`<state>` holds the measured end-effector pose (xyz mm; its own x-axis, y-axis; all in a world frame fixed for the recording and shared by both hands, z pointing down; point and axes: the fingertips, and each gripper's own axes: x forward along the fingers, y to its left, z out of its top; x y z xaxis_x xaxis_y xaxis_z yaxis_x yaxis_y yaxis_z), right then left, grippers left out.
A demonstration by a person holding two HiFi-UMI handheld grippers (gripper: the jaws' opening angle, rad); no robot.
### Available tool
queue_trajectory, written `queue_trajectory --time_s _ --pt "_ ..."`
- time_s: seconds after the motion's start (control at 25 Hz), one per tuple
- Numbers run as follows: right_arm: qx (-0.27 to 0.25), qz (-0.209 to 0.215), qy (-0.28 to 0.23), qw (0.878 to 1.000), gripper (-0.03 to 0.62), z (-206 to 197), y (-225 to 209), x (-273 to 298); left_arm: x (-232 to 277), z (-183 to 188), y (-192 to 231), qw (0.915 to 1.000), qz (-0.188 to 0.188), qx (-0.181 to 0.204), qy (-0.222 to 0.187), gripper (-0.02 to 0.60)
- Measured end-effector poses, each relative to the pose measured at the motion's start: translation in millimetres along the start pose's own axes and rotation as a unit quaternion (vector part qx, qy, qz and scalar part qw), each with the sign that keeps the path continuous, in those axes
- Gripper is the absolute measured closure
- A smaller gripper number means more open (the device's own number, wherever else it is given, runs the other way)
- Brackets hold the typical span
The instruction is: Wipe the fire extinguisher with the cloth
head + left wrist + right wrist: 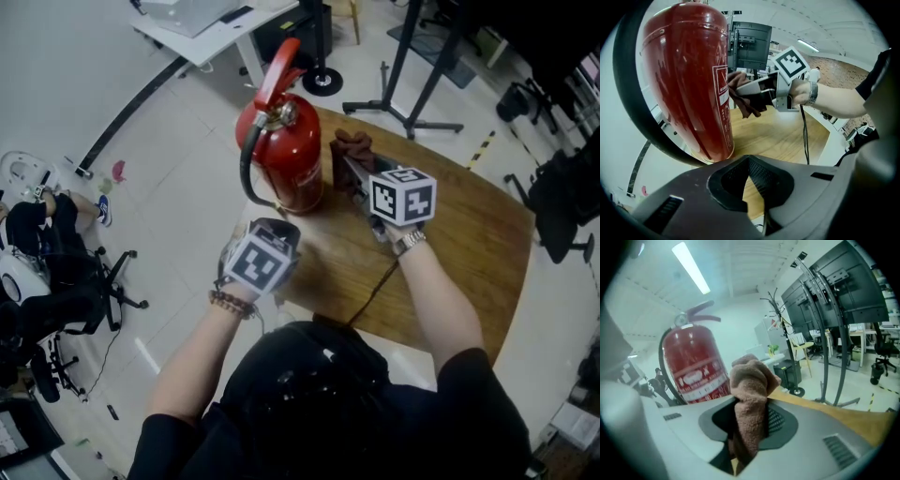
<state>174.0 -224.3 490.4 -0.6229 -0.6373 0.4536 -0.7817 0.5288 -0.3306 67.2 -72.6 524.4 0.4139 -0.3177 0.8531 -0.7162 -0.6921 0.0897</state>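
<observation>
A red fire extinguisher [281,150] [689,79] [696,366] stands upright near the left edge of the wooden table [450,253]. A black hose curves down its side. My right gripper [356,171] [757,91] [750,427] is shut on a bunched brown cloth [352,147] [745,101] [750,390]. It holds the cloth up just right of the cylinder, at about the height of its label. In these views I cannot tell whether the cloth touches the cylinder. My left gripper [272,232] [754,187] is shut and holds nothing. It hangs near the extinguisher's base.
A black cable [375,286] trails from the right gripper across the table. Black stand legs [403,103] and a white desk [206,23] lie beyond the table. Office chairs [84,281] and a seated person [37,220] are at the left. Monitors on stands [834,291] rise at the right.
</observation>
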Motion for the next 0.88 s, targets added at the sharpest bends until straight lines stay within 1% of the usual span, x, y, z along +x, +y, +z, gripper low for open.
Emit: queue_trajectory --time_s 0.16,0.28,0.36,0.44,0.52,0.64,0.76,0.88 --pt "-0.033 0.022 -0.049 0.998 0.476 64 24 -29 -6 2 -1 0.9999 -0.003 0.009 -0.01 0.581" --pt "-0.047 0.034 -0.089 0.994 0.476 112 42 -49 -12 3 0 0.9998 -0.006 0.012 -0.018 0.581" --pt "-0.055 0.045 -0.109 0.992 0.476 138 55 -59 -17 5 1 0.9996 -0.006 0.016 -0.023 0.581" --pt "-0.066 0.061 -0.117 0.989 0.476 156 71 -64 -21 7 3 0.9994 -0.006 0.019 -0.028 0.581" --pt "-0.075 0.075 -0.116 0.988 0.476 165 83 -62 -23 9 5 0.9992 -0.006 0.021 -0.033 0.581" --pt "-0.083 0.098 -0.099 0.987 0.476 172 96 -52 -25 11 6 0.999 -0.012 0.018 -0.039 0.581" --pt "-0.084 0.122 -0.069 0.987 0.476 169 103 -41 -28 15 8 0.9988 -0.009 0.02 -0.044 0.581" --pt "-0.086 0.133 -0.039 0.987 0.476 160 103 -28 -29 18 9 0.9986 -0.007 0.02 -0.048 0.581"
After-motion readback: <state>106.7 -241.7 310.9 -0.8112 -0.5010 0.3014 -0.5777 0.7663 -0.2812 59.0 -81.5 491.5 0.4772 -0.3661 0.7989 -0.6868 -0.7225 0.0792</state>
